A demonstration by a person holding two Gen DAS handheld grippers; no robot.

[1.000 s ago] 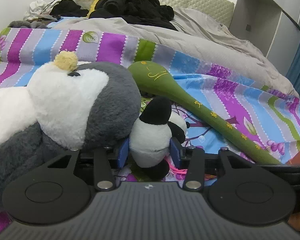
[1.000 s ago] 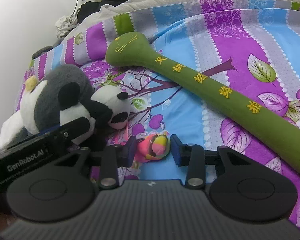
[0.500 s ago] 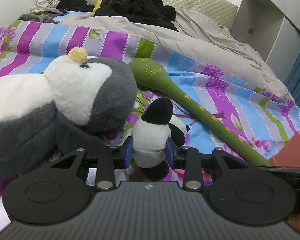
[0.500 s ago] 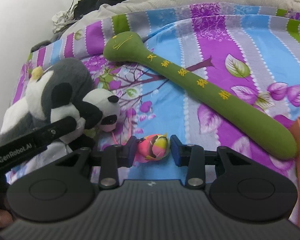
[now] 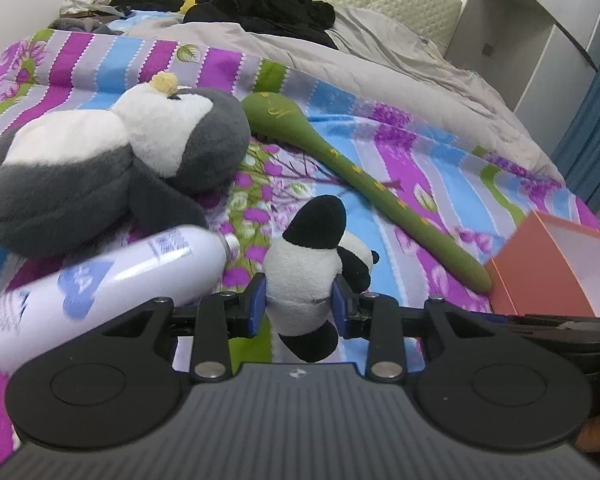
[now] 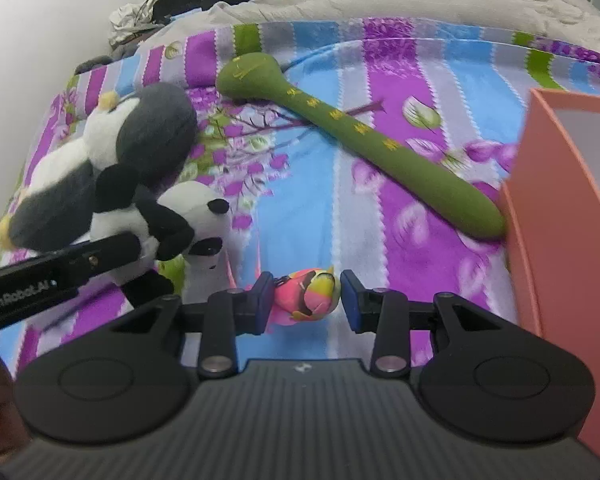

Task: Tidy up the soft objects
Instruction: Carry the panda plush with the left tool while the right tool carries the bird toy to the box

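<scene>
We hold the small panda plush in our left gripper; its blue pads press into the white belly from both sides, having closed tighter within the last second, and the toy hangs clear above the striped floral bedspread. Our right gripper is clenched on a small pink and yellow plush toy, also lifted off the cover. Behind and to the left of the panda lies the big grey and white penguin plush on its side, and a white spray can rests against it, close to our left jaw. The long green plush bat stretches diagonally across the bedspread, its thin end touching the orange box. Farther up the bed a grey duvet carries a heap of black clothes.
</scene>
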